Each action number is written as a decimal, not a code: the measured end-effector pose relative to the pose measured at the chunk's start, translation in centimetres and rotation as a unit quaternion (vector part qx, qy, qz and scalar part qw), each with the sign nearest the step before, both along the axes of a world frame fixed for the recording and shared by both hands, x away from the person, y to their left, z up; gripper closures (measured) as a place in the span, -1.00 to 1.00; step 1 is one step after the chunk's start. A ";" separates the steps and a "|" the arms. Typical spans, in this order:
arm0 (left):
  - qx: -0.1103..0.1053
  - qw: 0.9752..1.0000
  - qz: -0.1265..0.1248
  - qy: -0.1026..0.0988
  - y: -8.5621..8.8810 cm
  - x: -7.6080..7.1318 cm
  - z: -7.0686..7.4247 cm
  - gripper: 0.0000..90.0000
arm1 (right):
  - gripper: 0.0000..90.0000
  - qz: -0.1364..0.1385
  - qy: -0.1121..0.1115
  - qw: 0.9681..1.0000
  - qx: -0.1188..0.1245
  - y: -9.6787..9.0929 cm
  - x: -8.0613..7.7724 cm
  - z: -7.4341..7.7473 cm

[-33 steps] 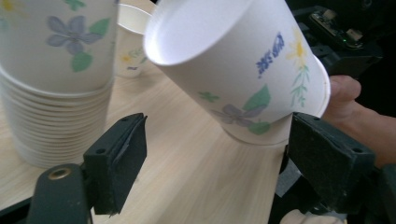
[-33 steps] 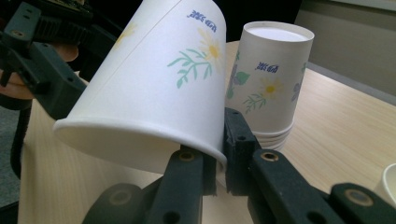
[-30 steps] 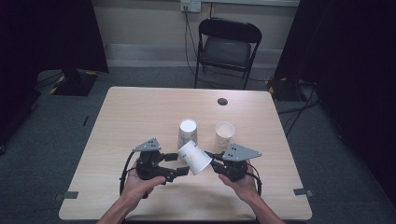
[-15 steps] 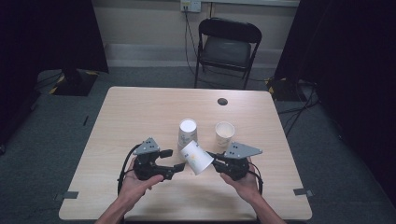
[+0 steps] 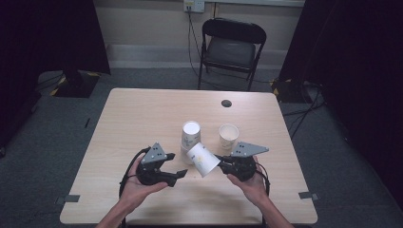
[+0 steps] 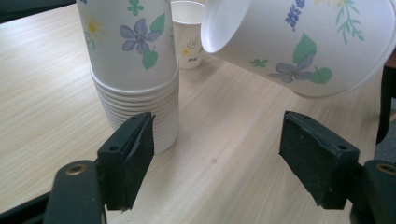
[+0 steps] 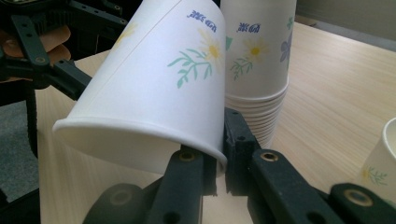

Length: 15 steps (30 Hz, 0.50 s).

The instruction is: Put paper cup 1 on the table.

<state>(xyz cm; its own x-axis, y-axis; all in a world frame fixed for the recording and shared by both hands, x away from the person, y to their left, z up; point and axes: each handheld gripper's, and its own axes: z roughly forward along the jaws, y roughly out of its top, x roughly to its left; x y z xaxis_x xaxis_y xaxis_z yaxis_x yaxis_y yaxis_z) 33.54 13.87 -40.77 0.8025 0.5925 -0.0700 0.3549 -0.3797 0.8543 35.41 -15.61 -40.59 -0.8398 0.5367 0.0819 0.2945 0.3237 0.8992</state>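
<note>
Right gripper (image 5: 219, 163) clamps the rim of a white paper cup with a flower print (image 5: 203, 159), one jaw inside the mouth and one outside, jaws nearly together on the cup wall. The cup is lifted off the light wooden table (image 5: 142, 118) and tilted, base pointing toward the left gripper (image 5: 182, 174), mouth toward the right hand (image 5: 249, 183). Left gripper sits low over the table, jaws wide apart with nothing between them after just closing a little; in the left gripper view its pads (image 6: 135, 154) frame bare tabletop, the tilted cup (image 6: 299, 42) above and ahead. Upside-down stack of matching flower-print paper cups (image 5: 190, 135) stands just behind the held cup, close beside it. A single upright paper cup (image 5: 228, 136) stands to the right of the stack, apart from it.
</note>
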 end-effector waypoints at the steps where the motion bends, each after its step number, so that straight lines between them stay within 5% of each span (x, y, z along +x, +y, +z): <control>1: 0.002 1.000 -0.004 -0.002 0.0 0.0 0.0 -0.47 | 0.90 -0.001 0.002 1.000 0.000 0.0 0.0 0.0; 15: 0.025 0.999 0.001 -0.041 -0.5 -0.3 -0.3 -0.30 | 0.90 0.013 0.043 0.999 -0.021 0.2 0.5 -0.3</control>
<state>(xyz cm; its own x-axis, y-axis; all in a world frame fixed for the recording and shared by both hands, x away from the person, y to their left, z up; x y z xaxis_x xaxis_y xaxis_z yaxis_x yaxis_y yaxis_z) 33.27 13.36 -41.03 0.8029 0.5956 0.0265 0.2847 -0.4221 0.8607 35.95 -15.44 -40.86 -0.8441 0.5193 0.1331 0.3618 0.3686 0.8563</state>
